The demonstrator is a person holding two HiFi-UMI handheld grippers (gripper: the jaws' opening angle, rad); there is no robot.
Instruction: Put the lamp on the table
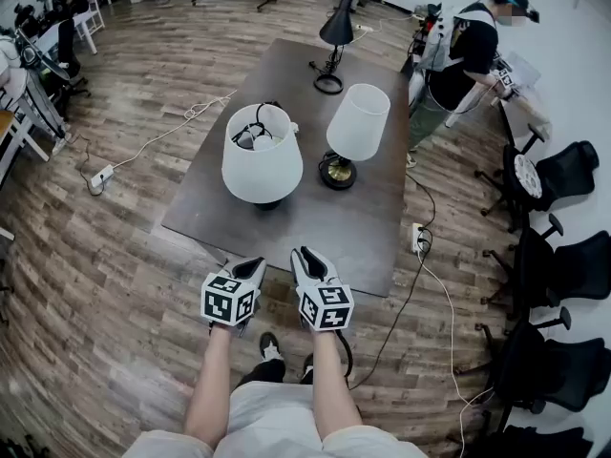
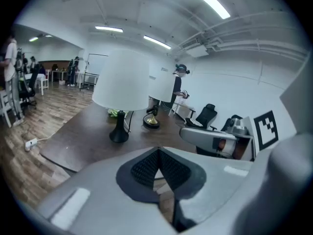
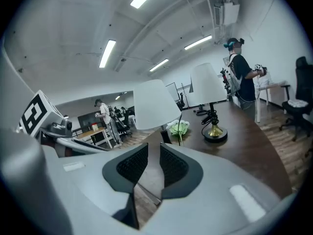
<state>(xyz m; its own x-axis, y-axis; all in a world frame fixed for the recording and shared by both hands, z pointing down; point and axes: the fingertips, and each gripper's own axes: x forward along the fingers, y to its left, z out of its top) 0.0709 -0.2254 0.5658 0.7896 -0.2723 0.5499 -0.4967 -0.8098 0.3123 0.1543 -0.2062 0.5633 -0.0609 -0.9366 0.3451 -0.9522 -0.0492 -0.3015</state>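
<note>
Three lamps stand on the dark table (image 1: 368, 232). Nearest is a wide white-shade lamp (image 1: 262, 156) on a dark base, also in the left gripper view (image 2: 122, 80) and the right gripper view (image 3: 154, 104). Beside it is a narrower white-shade lamp (image 1: 358, 122) with a gold base (image 3: 215, 133). A black desk lamp (image 1: 336, 29) stands at the far end. My left gripper (image 1: 254, 267) (image 2: 157, 155) is shut on nothing, short of the table's near edge. My right gripper (image 1: 304, 258) (image 3: 153, 155) hovers beside it, jaws a narrow gap apart, empty.
A person (image 1: 468, 51) stands at the table's far right corner. Black office chairs (image 1: 554, 256) line the right side. A power strip (image 1: 100, 173) with its cable lies on the floor at left; another cable (image 1: 420, 246) runs off the table's right edge. People and desks fill the far room (image 3: 102, 116).
</note>
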